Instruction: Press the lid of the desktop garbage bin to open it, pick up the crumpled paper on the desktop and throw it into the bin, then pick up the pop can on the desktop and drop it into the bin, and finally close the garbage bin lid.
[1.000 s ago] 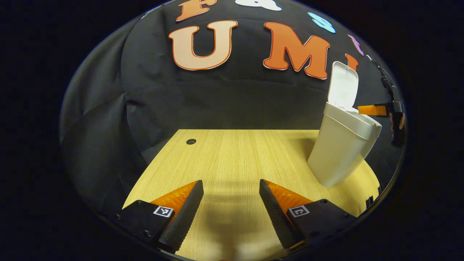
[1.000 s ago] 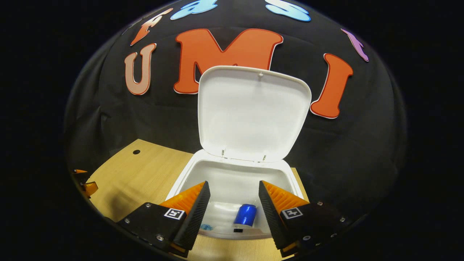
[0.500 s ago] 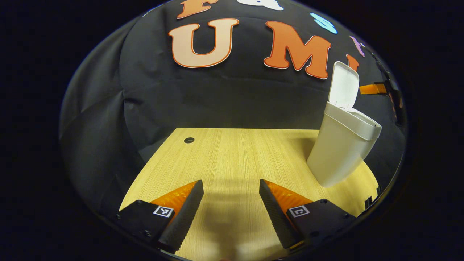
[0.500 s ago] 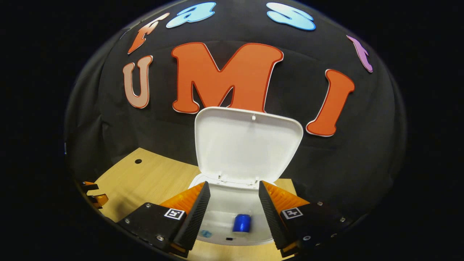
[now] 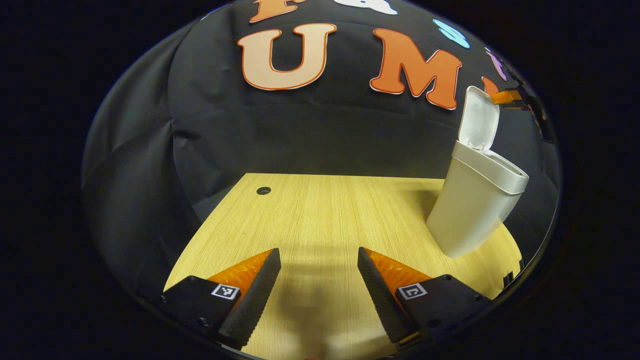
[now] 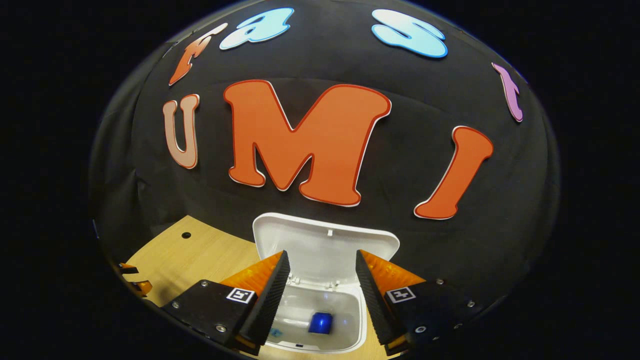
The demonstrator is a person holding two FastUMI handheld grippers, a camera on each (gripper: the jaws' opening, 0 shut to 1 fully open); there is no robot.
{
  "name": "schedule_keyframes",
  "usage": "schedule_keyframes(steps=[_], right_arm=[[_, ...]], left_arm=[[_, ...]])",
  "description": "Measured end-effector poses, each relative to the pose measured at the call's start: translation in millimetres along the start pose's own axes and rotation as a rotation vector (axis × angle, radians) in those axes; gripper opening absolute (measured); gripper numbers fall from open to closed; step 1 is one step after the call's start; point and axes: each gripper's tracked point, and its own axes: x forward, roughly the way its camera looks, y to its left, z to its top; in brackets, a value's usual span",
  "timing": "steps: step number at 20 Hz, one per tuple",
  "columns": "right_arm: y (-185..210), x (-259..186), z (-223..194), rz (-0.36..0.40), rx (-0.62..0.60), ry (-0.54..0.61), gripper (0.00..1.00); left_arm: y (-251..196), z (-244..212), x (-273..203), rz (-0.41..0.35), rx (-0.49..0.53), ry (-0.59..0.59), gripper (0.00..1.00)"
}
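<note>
The white garbage bin (image 5: pixel 472 205) stands on the right side of the wooden desk (image 5: pixel 320 215), its lid (image 5: pixel 479 119) swung up. In the right gripper view I look down into the bin (image 6: pixel 362 320) past the raised lid (image 6: pixel 325 242). The blue pop can (image 6: pixel 320 322) lies on the bin's bottom. My right gripper (image 6: pixel 322 254) hangs open high above the opening, holding nothing; in the left gripper view it shows as a small shape (image 5: pixel 507 96) beside the lid's top. My left gripper (image 5: pixel 318 252) is open and holds nothing, low over the desk, left of the bin.
A round cable hole (image 5: pixel 263 190) sits near the desk's far left corner. The black cloth wall stands close behind the desk and bin. The left gripper's fingers (image 6: pixel 134 285) show at the left edge of the right gripper view.
My right gripper has risen well above the bin, which now looks smaller and lower in its view. The can stays inside. The left gripper has barely moved.
</note>
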Motion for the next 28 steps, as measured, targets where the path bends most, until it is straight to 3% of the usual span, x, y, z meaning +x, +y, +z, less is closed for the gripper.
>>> schedule_keyframes(steps=[10,17,22,28], right_arm=[[-22.4,33.4,39.1,-0.045,0.067,-0.036,0.80],[-23.1,51.1,30.6,-0.052,0.142,0.012,0.80],[-17.5,36.3,21.7,-0.026,0.140,0.026,0.75],[-2.4,17.2,-9.3,0.010,0.136,0.077,0.78]], left_arm=[[9.3,-9.2,0.7,0.027,-0.063,0.022,0.99],[13.3,-14.3,1.5,0.044,-0.087,0.026,0.99],[13.8,-17.3,2.7,0.055,-0.090,0.039,0.99],[11.7,-17.5,-0.1,0.029,-0.049,0.037,0.99]])
